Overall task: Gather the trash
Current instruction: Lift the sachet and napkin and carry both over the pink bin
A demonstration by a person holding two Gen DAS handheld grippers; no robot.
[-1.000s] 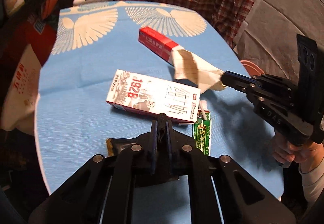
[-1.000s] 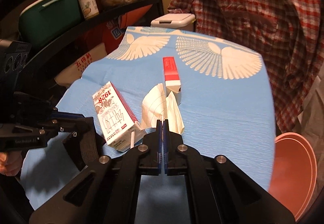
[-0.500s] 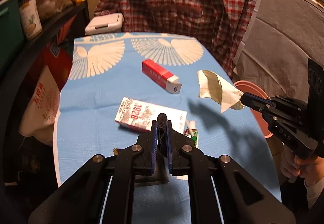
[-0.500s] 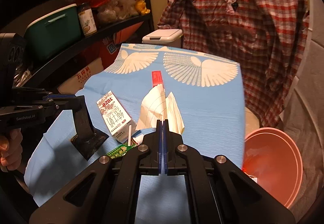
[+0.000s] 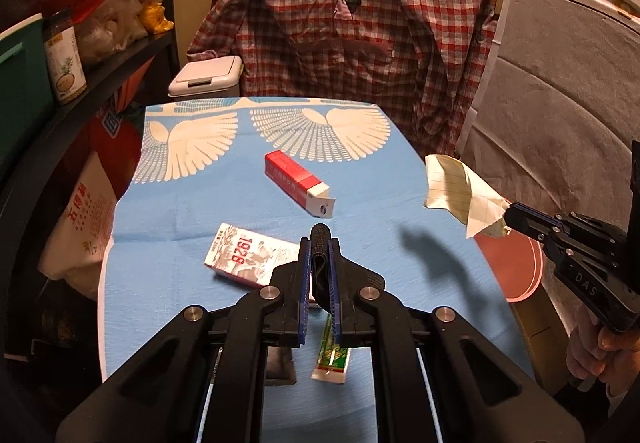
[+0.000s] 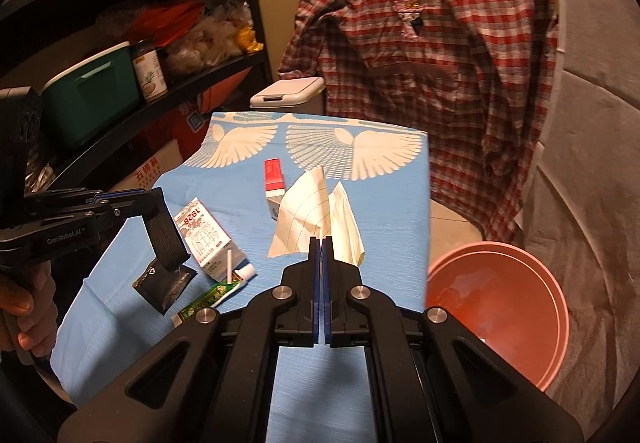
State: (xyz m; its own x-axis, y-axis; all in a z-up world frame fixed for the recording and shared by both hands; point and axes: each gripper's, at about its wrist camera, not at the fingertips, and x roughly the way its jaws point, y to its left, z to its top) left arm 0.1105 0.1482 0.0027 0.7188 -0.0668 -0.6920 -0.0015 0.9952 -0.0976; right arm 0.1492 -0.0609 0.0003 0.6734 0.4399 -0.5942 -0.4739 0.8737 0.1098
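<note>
White crumpled lined paper is hanging pinched in the right gripper near the pink plastic basin. The left gripper is squeezing a black wrapper. Three boxes are waiting on the blue tablecloth.

Probably a home: pantry shelving, draped plaid shirt.

Two wrist cams, close above, angled down, both w/ blue tablecloth & plaid shirt.

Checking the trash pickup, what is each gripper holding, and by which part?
Left gripper: black wrapper, gripped by its top edge. Right gripper: lined paper, pinched at one lower corner.
</note>
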